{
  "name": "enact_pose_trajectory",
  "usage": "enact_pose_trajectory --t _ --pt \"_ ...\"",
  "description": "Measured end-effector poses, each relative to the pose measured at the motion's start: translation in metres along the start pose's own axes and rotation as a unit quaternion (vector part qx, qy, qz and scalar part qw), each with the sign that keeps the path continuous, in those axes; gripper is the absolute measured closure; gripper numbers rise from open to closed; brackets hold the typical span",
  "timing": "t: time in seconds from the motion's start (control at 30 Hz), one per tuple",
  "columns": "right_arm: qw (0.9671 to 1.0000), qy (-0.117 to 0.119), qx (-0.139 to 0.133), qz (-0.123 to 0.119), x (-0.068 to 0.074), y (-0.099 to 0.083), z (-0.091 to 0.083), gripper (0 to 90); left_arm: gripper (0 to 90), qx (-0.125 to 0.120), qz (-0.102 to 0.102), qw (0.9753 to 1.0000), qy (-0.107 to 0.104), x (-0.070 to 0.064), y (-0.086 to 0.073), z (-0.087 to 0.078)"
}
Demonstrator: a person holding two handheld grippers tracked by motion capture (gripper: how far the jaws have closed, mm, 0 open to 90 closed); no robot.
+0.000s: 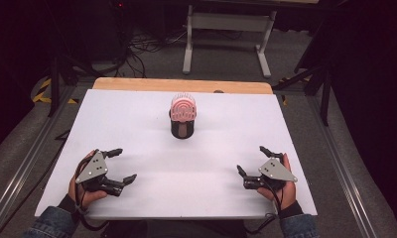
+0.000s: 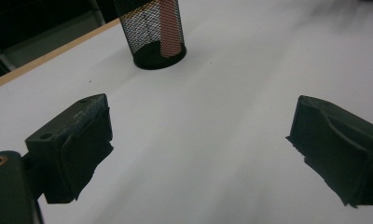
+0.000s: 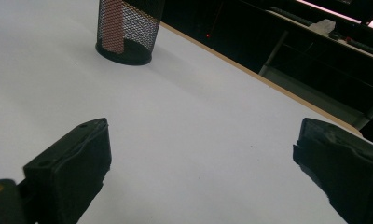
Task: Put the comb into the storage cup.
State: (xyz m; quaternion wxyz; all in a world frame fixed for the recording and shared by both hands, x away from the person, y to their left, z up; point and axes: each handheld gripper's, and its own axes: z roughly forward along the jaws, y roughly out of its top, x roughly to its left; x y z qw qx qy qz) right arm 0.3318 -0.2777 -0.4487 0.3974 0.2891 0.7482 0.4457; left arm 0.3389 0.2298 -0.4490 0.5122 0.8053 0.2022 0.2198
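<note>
White sheeting covers the worktop, with a strip of bare wood along its far edge. The left hand-held gripper rests low near the near-left corner, its jaws spread wide and angled toward the middle; the person's hand wraps it from behind. The right hand-held gripper mirrors it near the near-right corner, jaws equally wide apart and holding nothing. A black mesh cup stands upright in the far middle of the worktop, well apart from both, with a pink brush standing in it, head up. Bare white surface lies between the grippers and the cup, and on either side of it.
</note>
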Motion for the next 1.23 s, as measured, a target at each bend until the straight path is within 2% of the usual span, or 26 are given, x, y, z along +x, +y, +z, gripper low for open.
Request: enact_pose_trajectory --t 0.07,0.27,1.23 --pt "1.0000 0.001 0.000 0.005 0.0001 0.0007 0.0002 4.0 6.8 -0.001 0.000 1.0000 -0.002 -0.0003 -0.0001 -0.0010" --pt "1.0000 0.002 0.002 -0.002 0.0033 0.0025 0.0015 4.0 6.8 -0.004 0.001 1.0000 -0.001 -0.0005 0.0003 -0.0026" --pt "1.0000 0.004 -0.003 0.005 0.0014 0.0018 0.0002 4.0 6.8 -0.001 0.000 1.0000 0.002 -0.0005 0.0015 0.0007"
